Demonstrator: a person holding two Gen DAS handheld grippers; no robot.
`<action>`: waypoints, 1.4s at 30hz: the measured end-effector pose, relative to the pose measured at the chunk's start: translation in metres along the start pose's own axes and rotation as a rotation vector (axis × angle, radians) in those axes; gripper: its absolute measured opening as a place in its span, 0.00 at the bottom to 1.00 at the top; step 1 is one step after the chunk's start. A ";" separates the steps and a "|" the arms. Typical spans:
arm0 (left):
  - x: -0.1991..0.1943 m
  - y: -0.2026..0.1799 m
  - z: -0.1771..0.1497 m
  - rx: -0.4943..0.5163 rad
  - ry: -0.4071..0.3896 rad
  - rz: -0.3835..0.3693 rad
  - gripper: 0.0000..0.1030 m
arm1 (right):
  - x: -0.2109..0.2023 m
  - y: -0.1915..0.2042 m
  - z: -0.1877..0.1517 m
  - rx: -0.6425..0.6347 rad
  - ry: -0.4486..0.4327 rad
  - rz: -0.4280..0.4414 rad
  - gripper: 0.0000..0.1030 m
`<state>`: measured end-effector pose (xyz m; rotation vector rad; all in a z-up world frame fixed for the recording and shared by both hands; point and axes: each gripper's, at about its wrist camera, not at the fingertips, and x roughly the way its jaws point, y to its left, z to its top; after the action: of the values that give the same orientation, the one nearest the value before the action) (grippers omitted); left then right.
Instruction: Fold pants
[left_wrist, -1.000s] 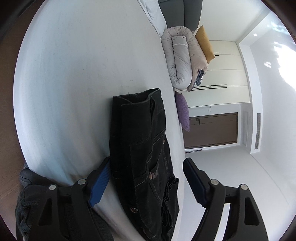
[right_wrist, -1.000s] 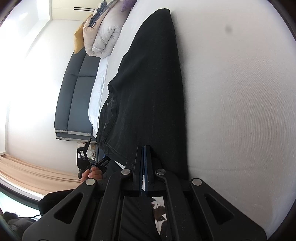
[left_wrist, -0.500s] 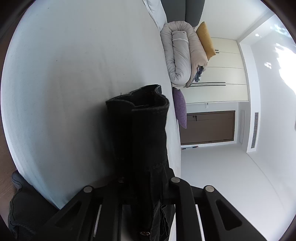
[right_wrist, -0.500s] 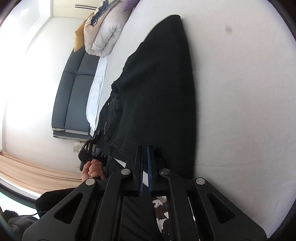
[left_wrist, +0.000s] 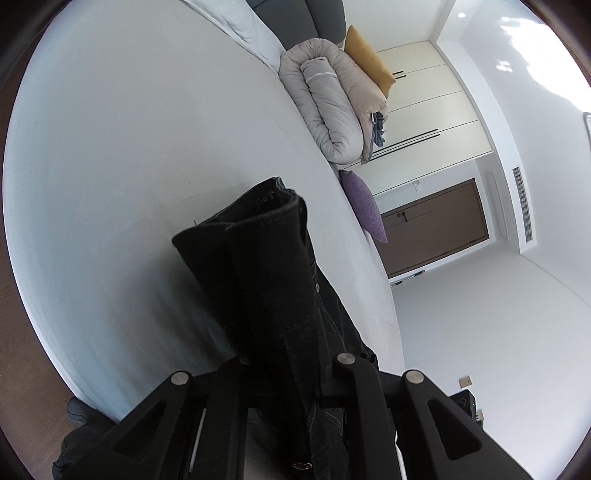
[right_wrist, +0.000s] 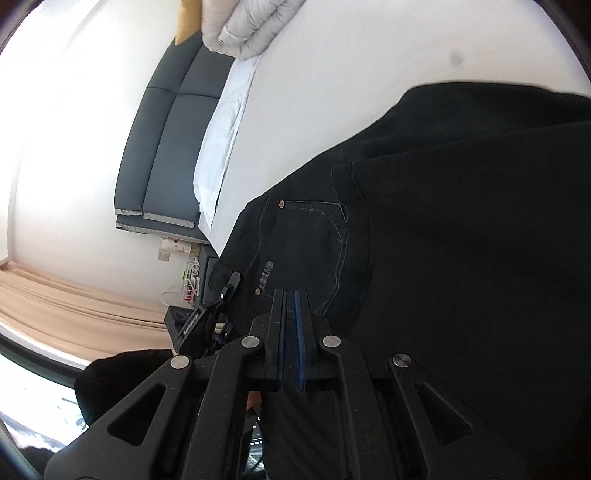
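Left gripper (left_wrist: 291, 373): jaws clamped on a thick bunch of the black pants (left_wrist: 273, 280), presumably the waist end, lifted clear so it could be carried over.

Right gripper (right_wrist: 290, 332): blue-lined jaws drawn narrow, a slit between them; dark cloth seemed pinched there, though the contact could not be confirmed.

Pants: partly raised, partly lying on the white bed (left_wrist: 129, 147), pocket and rivet (right_wrist: 282, 203) facing the right camera.

Surroundings: rolled grey duvet (left_wrist: 328, 107), purple cushion (left_wrist: 364, 203), dark headboard (right_wrist: 166, 122).
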<state>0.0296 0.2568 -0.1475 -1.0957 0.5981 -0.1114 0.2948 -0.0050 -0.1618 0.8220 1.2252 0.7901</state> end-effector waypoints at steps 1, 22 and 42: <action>0.000 0.000 0.000 0.004 -0.001 0.001 0.11 | 0.011 -0.007 0.005 0.020 0.012 -0.011 0.04; 0.017 -0.187 -0.057 0.765 0.030 0.091 0.11 | -0.023 -0.045 -0.023 0.058 -0.171 0.120 0.64; 0.084 -0.223 -0.287 1.597 0.218 0.266 0.11 | -0.126 -0.092 -0.038 0.133 -0.206 -0.015 0.75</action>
<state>-0.0007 -0.1090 -0.0803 0.5477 0.6090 -0.3910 0.2436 -0.1546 -0.1877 0.9768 1.1073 0.6001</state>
